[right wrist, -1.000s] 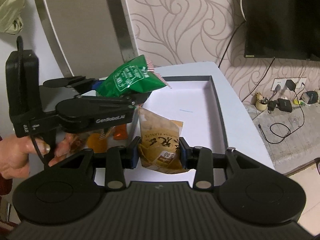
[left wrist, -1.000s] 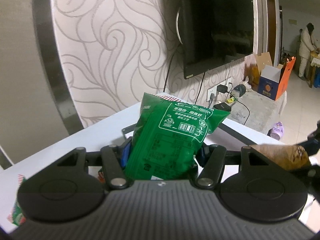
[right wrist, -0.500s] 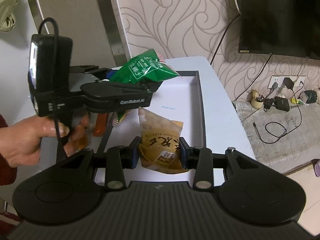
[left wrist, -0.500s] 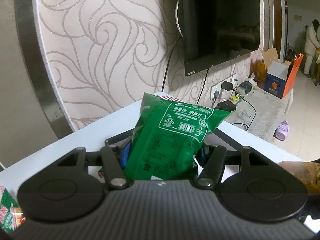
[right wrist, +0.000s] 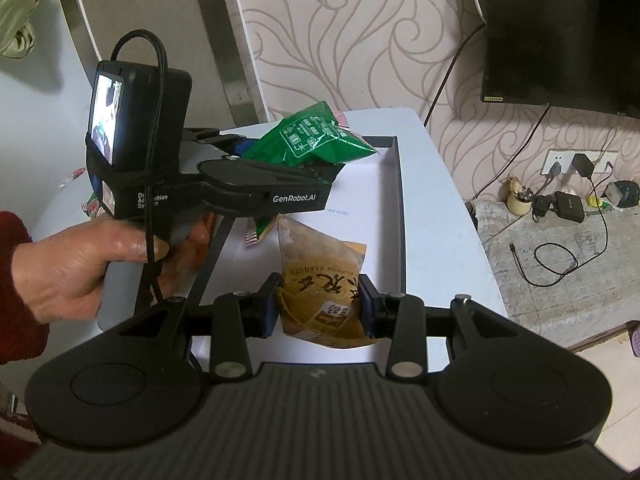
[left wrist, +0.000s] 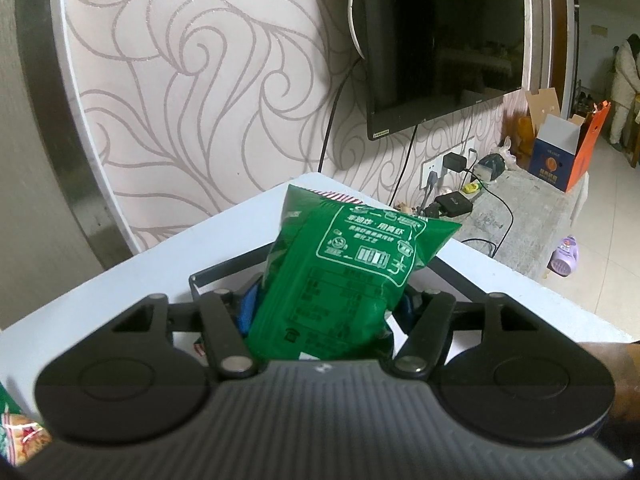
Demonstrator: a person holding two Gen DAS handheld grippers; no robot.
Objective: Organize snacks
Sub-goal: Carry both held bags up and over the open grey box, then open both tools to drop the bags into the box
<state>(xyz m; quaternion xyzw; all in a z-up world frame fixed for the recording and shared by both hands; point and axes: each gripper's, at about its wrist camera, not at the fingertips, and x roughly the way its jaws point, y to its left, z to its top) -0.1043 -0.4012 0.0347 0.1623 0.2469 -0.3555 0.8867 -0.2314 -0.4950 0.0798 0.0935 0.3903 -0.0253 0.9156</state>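
Green snack bag (left wrist: 340, 276) and yellow peanut bag (right wrist: 320, 280) hang above the dark-rimmed white tray (right wrist: 396, 184).

The left tongs (right wrist: 320, 156) point forward and somewhat down, their jaws just having opened a little, yet the blue pads (left wrist: 246, 312) are pressed to a green snack bag (left wrist: 340, 280) between them. A bare left hand (right wrist: 92, 268) in a red sleeve (right wrist: 16, 280) grips their handle. The right tongs (right wrist: 320, 304) tilt downward, clamped on a yellow peanut packet (right wrist: 320, 276).
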